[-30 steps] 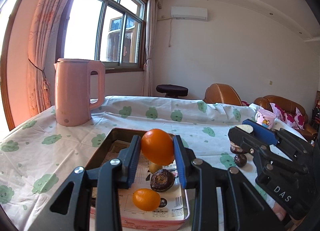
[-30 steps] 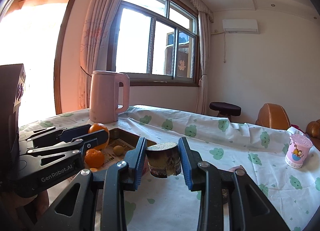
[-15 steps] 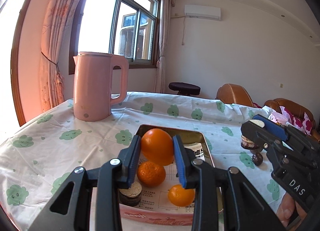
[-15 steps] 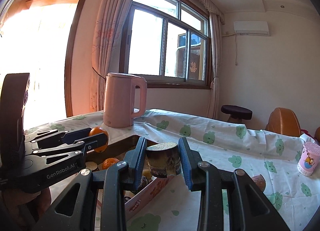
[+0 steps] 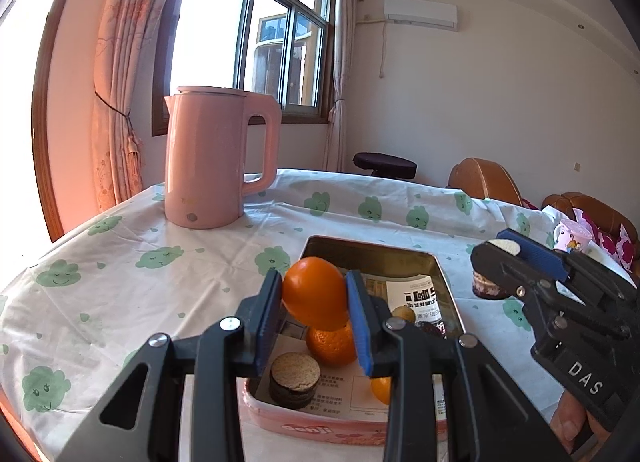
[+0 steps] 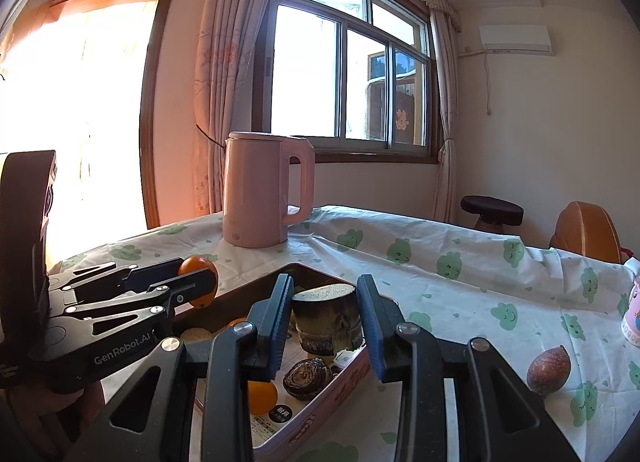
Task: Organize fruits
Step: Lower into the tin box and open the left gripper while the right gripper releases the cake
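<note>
Left gripper [image 5: 316,302] clamps an orange [image 5: 314,292] above the tray [image 5: 372,252]

R claw [image 6: 323,322] grips cane chunk [image 6: 326,316] over tin [image 6: 320,414]; L claw [image 6: 196,282] w/ orange [image 6: 199,274] at left; brown fruit [image 6: 548,368] on worktop [image 6: 460,290], kettle [image 6: 264,190] behind

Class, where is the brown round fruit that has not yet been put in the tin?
In the right wrist view the brown round fruit lies on the cloud-print tablecloth, right of the tin tray and near the pink cup.
</note>
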Demonstrator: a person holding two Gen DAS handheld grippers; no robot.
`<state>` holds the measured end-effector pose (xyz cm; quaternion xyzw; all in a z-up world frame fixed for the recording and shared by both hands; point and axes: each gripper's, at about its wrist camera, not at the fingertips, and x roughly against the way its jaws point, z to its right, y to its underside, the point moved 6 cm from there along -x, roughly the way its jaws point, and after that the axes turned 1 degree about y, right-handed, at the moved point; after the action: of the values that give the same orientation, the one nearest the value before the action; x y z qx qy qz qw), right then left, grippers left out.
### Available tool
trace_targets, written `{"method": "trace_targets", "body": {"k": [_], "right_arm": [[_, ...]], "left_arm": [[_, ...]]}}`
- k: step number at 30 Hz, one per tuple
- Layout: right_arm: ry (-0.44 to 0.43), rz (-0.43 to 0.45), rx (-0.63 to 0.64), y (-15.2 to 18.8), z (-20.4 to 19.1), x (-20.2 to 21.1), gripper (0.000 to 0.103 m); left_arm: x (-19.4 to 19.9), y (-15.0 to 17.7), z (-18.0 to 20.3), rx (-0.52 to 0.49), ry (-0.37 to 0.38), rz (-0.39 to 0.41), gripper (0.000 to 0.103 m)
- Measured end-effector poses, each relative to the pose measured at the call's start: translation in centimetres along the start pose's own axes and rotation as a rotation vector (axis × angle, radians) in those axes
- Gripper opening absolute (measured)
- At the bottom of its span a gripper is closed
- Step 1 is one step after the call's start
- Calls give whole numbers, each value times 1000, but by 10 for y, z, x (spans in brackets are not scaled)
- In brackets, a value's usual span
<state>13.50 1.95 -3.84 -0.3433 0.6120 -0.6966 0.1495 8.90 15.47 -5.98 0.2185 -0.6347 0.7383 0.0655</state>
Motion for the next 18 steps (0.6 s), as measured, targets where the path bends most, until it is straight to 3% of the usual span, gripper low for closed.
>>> {"method": "trace_targets", "body": {"k": [18], "right_arm": [[-23,-52,26,5,-20,-28,35]], "left_arm": [[-3,1,-7,15,4,-20,35]]}}
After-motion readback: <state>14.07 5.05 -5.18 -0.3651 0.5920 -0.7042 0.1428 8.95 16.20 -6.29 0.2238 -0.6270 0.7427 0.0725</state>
